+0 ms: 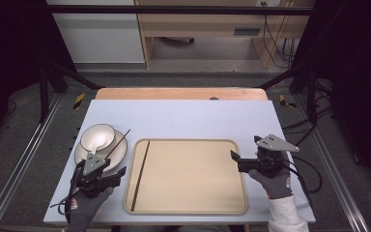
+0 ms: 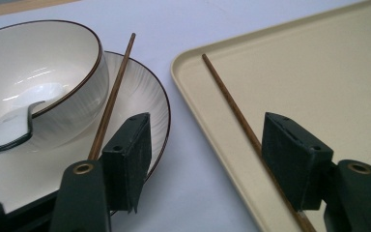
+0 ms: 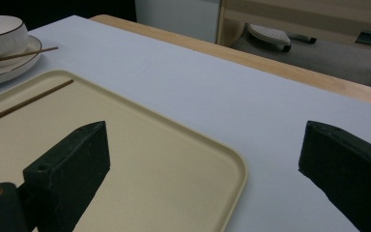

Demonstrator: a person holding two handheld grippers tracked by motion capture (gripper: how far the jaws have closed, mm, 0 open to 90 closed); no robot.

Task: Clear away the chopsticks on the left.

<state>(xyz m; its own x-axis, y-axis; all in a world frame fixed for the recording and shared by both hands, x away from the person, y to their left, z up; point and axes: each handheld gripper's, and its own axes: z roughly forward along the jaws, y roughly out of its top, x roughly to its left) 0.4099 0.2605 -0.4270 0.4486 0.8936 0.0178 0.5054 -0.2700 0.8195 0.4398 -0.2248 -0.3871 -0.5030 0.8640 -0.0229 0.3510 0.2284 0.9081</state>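
The table (image 1: 183,118) is covered with a pale grey-blue sheet, and behind it there is a dark floor with black frame posts and a light wooden cabinet.

In the high view, a beige tray (image 1: 188,205) lies in the middle of the table. One dark chopstick (image 1: 140,175) lies inside it, along its left edge. To the left of the tray stands a white plate (image 1: 118,152) with a white bowl (image 1: 98,136) on it, and the second chopstick (image 1: 114,147) leans across the plate rim beside the bowl. The left gripper (image 1: 115,175) is just below the plate, between plate and tray, and it holds nothing. The right gripper (image 1: 235,159) hovers at the right edge of the tray, also with nothing in it.

In the left gripper view, the jaws stand wide apart and empty. One jaw is over the plate (image 2: 140,92), near the lower end of the leaning chopstick (image 2: 113,94); the other is over the tray (image 2: 319,72), near the chopstick (image 2: 232,104) that already lies there. A white spoon (image 2: 12,128) rests in the bowl (image 2: 72,96).

In the right gripper view, the jaws are wide open over the corner of the tray (image 3: 232,164), and nothing is between them. The plate (image 3: 14,67) is far away.

I judge the work as about half done: one chopstick is in the tray, the other is not yet picked up, and the bowl, spoon and plate are not yet moved.
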